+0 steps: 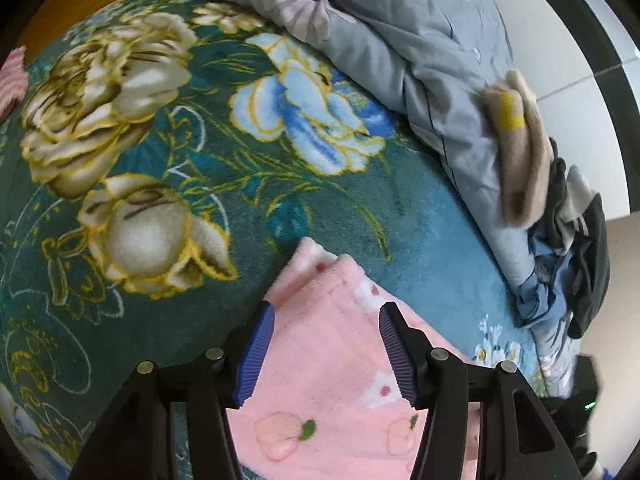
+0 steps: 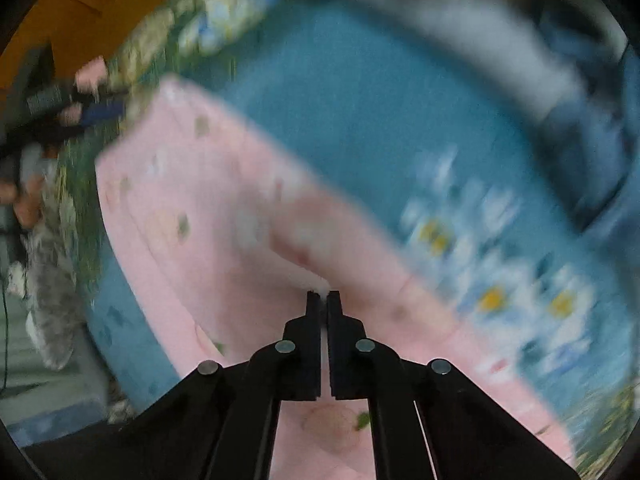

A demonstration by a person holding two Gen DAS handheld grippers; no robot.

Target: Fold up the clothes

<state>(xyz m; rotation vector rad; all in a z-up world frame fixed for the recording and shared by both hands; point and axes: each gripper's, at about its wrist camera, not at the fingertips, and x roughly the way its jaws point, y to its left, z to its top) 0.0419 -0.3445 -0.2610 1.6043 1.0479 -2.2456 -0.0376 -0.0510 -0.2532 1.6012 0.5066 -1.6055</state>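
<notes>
the pink garment (image 1: 332, 364), a fleecy piece printed with peaches and small white patches, lies flat on a teal flowered blanket (image 1: 168, 168) that covers the bed.

left claw (image 1: 326, 354): jaws stand apart, blue ribbed pads facing each other. the pink garment lies directly beneath and between them, its far corner reaching just beyond the tips. the pads do not press on the cloth in this view; nothing is gripped.

right claw (image 2: 323, 298): jaws drawn together, with a small tuft of pale pink cloth pinched between the tips. the pink garment (image 2: 224, 216) spreads ahead of and under this claw, one straight edge running away to the upper left, another to the lower right. the view is heavily blurred, so finer detail of the fold cannot be told.

surroundings, left wrist view: a grey quilt (image 1: 400, 40) with daisy print lies bunched along the far side of the blanket. a beige item with a yellow band (image 1: 516, 144) rests on the quilt's edge, and beside it sits a heap of dark and blue clothes (image 1: 568, 264). these are well apart from the pink garment. a pink scrap (image 1: 12, 80) shows at the left margin.
</notes>
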